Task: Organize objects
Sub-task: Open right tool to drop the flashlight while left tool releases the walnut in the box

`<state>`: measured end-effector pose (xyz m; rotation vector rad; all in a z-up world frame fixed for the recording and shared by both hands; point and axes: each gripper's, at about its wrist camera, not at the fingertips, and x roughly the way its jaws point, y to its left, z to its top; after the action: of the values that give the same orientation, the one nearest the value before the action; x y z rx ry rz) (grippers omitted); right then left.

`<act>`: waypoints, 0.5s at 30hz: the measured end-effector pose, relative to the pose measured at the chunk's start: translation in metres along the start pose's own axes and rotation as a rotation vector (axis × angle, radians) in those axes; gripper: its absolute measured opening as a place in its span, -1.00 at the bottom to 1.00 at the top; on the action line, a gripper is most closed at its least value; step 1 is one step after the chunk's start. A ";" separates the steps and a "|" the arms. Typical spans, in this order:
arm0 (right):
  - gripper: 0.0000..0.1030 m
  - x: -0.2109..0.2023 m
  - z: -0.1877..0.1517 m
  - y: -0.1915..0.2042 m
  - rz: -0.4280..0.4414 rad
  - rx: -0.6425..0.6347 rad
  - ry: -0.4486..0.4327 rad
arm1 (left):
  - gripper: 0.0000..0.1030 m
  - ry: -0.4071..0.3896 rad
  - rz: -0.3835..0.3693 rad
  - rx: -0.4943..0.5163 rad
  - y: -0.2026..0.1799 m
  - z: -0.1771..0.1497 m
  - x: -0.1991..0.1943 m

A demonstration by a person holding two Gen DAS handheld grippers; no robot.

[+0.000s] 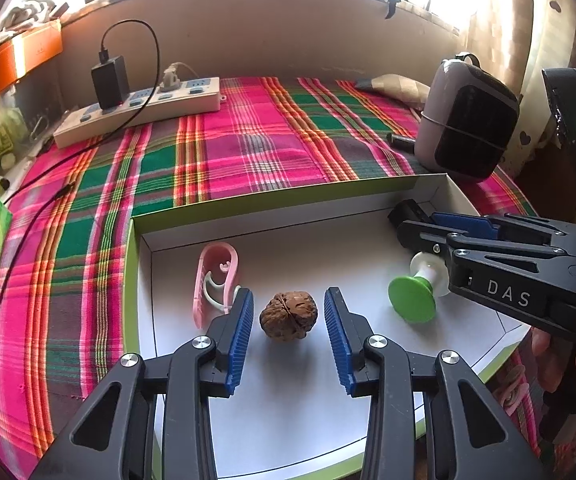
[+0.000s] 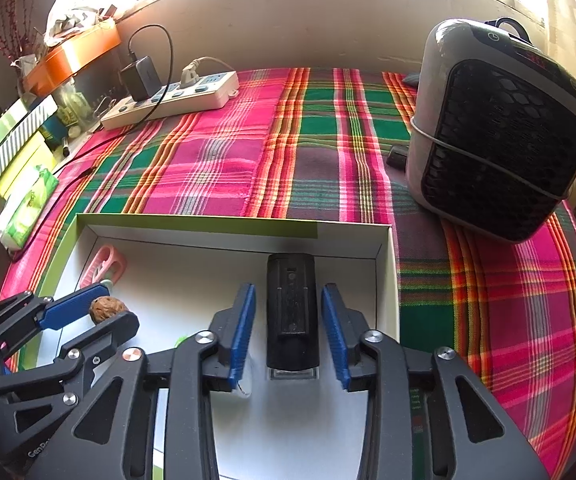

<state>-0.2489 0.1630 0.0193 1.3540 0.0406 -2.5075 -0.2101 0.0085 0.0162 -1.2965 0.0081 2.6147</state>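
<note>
Inside a shallow white box (image 1: 443,188) on a plaid-covered counter (image 1: 248,140), two hand-held grippers hovered over small objects.

Left gripper (image 1: 289,330): jaws spread, walnut (image 1: 288,315) lying untouched between them. Right gripper (image 2: 288,330): jaws spread clear of a black clip-like case (image 2: 291,312), its long axis running along the fingers.

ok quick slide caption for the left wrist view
Left gripper open around a walnut lying in the white box, pink clip beside it.
</note>
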 end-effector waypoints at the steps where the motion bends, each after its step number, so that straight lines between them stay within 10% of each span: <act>1: -0.27 0.000 0.000 0.000 0.000 -0.002 -0.001 | -0.32 -0.002 0.001 0.000 0.000 0.000 -0.001; 15: -0.27 -0.012 -0.003 0.005 0.005 0.002 -0.027 | -0.32 -0.021 0.000 -0.001 -0.001 -0.003 -0.013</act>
<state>-0.2386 0.1620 0.0283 1.3188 0.0288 -2.5225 -0.1997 0.0067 0.0244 -1.2690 0.0028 2.6283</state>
